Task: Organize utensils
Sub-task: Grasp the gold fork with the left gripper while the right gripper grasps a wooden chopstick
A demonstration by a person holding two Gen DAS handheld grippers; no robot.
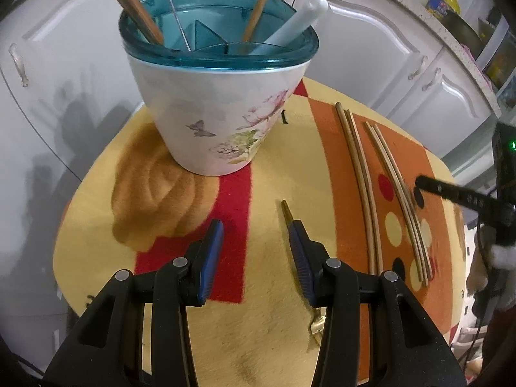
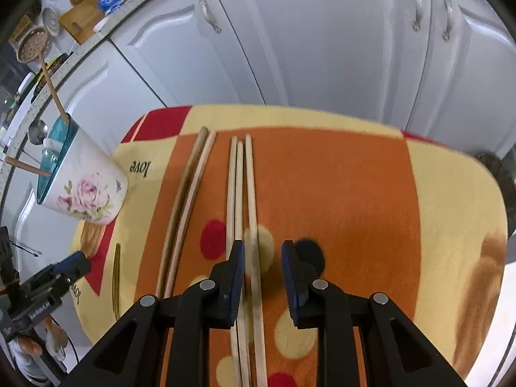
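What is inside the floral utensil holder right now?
The utensil holder contains wooden sticks, probably chopsticks, another wooden handle, a white handle and a thin metal rod, separated by teal dividers. Their lower ends are hidden below the rim.

Both handheld tools are matte black plastic with triangular cut-outs and round silver pivot pins. The left gripper (image 1: 256, 251) and right gripper (image 2: 262, 279) carry ribbed blue finger pads (image 1: 209, 258). A green light (image 1: 512, 144) glows on the right one's body.
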